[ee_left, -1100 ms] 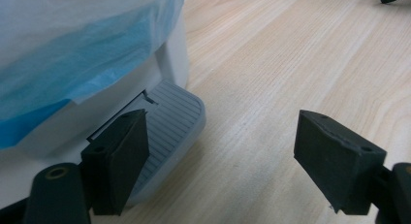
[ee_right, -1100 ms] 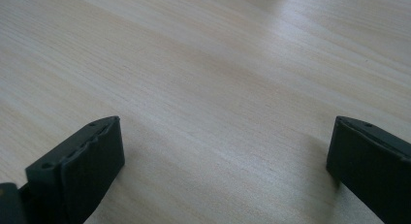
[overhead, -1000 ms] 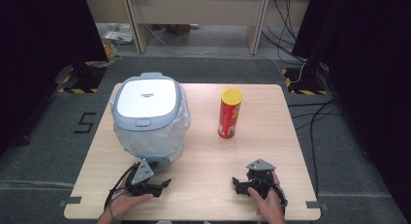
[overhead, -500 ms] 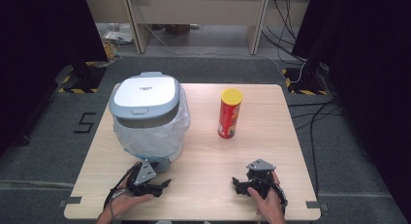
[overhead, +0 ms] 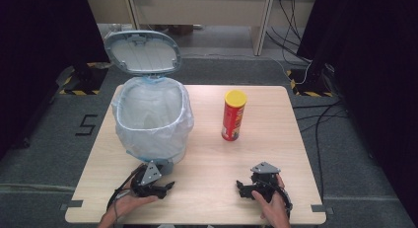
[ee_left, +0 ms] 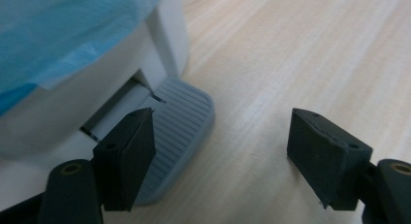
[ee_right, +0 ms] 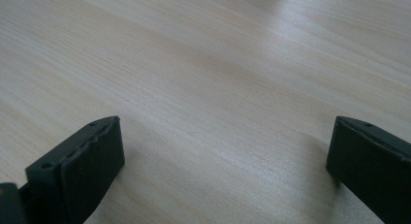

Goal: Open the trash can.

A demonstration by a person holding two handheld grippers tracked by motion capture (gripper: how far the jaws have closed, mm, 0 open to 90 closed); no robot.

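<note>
The table (overhead: pixel 296 139) runs bare ahead of your right gripper (overhead: pixel 246 187), whose jaws gape wide on nothing near the front edge. The lined bin (overhead: pixel 150 117) (lid (overhead: pixel 143 51) upright) stands just ahead of your left gripper (overhead: pixel 165 186), jaws wide and empty, one over its grey pedal (ee_left: pixel 181 132). The red can (overhead: pixel 233 115) stands well ahead, between both.

On my table (overhead: pixel 296 139): one lined pedal bin (overhead: pixel 153 122), lid (overhead: pixel 143 51) raised; one red crisp tube (overhead: pixel 233 115); two grippers, my left (overhead: pixel 165 186) and right (overhead: pixel 241 186).
</note>
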